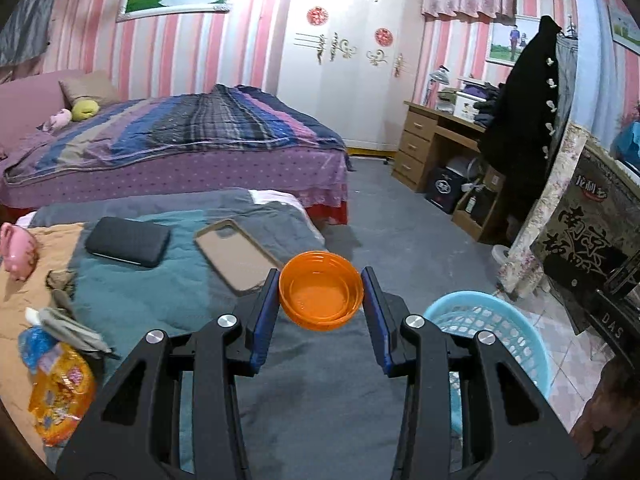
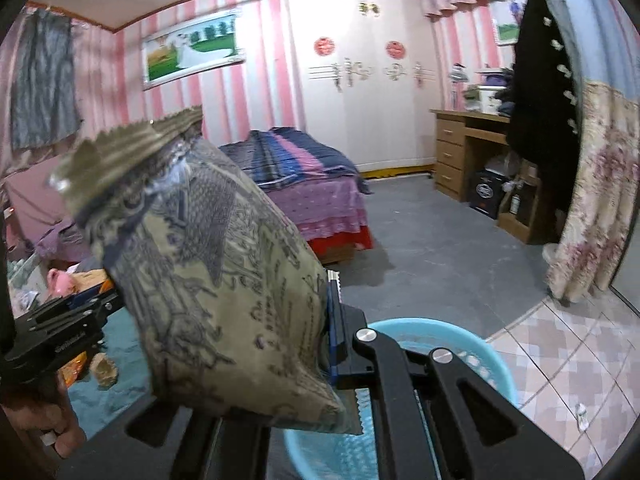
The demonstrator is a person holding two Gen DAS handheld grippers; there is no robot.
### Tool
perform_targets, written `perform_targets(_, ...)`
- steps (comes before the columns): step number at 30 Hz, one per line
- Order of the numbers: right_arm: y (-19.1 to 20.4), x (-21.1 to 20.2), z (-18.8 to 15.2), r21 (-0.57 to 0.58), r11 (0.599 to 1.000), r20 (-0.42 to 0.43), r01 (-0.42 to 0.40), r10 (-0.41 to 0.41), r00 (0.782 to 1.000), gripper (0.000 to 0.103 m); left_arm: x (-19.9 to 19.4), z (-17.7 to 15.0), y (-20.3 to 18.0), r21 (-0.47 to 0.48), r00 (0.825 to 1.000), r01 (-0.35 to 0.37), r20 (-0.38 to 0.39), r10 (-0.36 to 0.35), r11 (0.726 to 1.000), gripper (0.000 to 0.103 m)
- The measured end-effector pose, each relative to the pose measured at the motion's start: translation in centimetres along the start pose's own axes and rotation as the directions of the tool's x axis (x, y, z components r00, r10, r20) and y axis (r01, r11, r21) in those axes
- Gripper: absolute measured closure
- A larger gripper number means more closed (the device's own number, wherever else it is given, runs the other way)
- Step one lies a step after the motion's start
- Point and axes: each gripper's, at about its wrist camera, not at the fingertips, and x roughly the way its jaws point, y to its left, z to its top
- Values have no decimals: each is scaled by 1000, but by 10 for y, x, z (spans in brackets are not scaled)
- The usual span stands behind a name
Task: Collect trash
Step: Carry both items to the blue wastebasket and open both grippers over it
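A bedroom with pink striped walls, seen from the foot of a low bed covered in grey and teal blankets (image 1: 168, 292).

Beside that bed on the floor stands a round light-blue plastic basket with a lattice wall (image 1: 516, 344), the likely place for the trash. It sits just below and to the right of both tools.

The right tongs (image 2: 332, 344) are fully closed on a puffy olive-green foil snack bag with dark printed drawings and crimped, saw-toothed ends (image 2: 216, 280). They pinch it near its lower corner, so the bag stands up and leans left. It looks light, crinkly and slippery; a grip on the flat crimped seam seems surest.

The left tongs (image 1: 320, 292) stand partly open, their blue pads pressing the 2 sides of a small round orange plastic bowl (image 1: 320, 292), held above the blanket with its mouth toward the camera. It looks light, stiff and smooth, so it could squirt out of a side grip; the rim would be safer.

On the blanket lie a black wallet-like case (image 1: 128, 242), a tan phone case (image 1: 236, 256), a pink piggy bank (image 1: 18, 250), and more wrappers, grey (image 1: 68, 328), blue (image 1: 34, 346) and orange (image 1: 60, 400), apparently yet to be collected.

Nothing blocks the basket.
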Motion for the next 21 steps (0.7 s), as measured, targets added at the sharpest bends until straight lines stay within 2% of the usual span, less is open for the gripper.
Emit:
perform_targets(9,-39,13,3,95,995,-33,42,-39,999,99,26,1,-44,19,996,83,-25,-83,996,64)
perform_targets(15,-70,17,-2,199,977,-56,76,-66,996,99,38,-2,-83,55,988,147,-50,-144,988,64)
perform_targets(21,-80,21,-8,218,972,-78,89,-74,994,96,44,-4,-107,76,982,183,-64,-178,980,64)
